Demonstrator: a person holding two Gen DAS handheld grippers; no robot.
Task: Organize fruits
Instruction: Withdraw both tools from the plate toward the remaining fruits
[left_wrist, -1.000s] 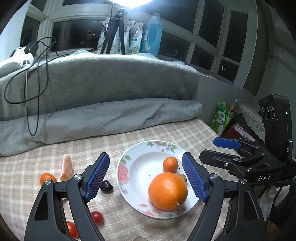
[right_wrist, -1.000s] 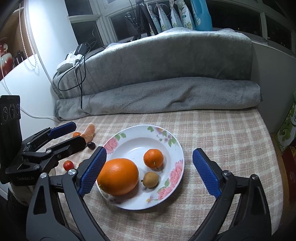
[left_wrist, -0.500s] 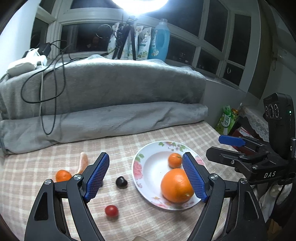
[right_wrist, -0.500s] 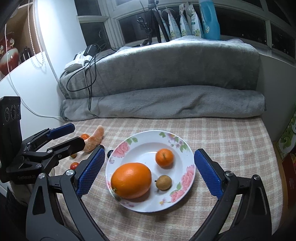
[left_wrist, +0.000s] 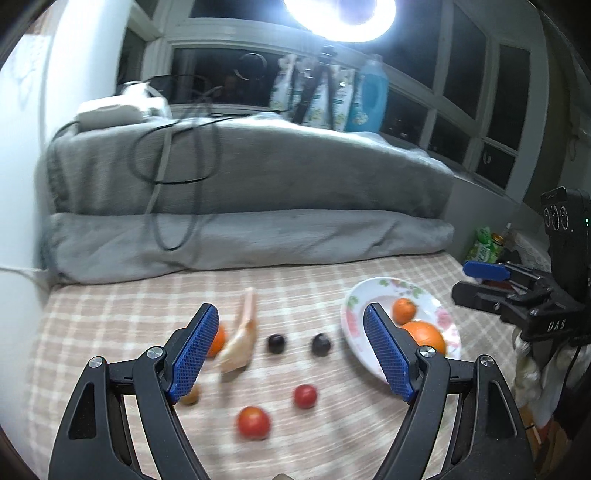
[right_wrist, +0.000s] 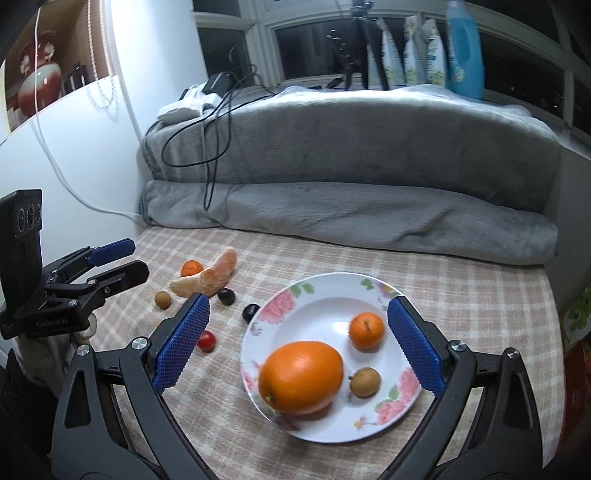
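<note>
Three on plate (right_wrist: 369, 295): big orange (right_wrist: 301, 376), small orange (right_wrist: 366, 329), brown fruit (right_wrist: 365, 381).
Left gripper (left_wrist: 291, 352): swung away from plate, open, empty, over loose fruit.
Right gripper (right_wrist: 297, 341): open, empty, above plate.
Tomatoes (left_wrist: 253, 422): off plate, likely next.

The left gripper (left_wrist: 290, 345), black-framed with blue textured pads, points forward and downward, its jaws spread wide with nothing between the pads. The right gripper (right_wrist: 297, 343), of the same black-and-blue build, tilts downward too, jaws equally wide apart and gripping nothing. Both hang above the surface, side by side.
</note>
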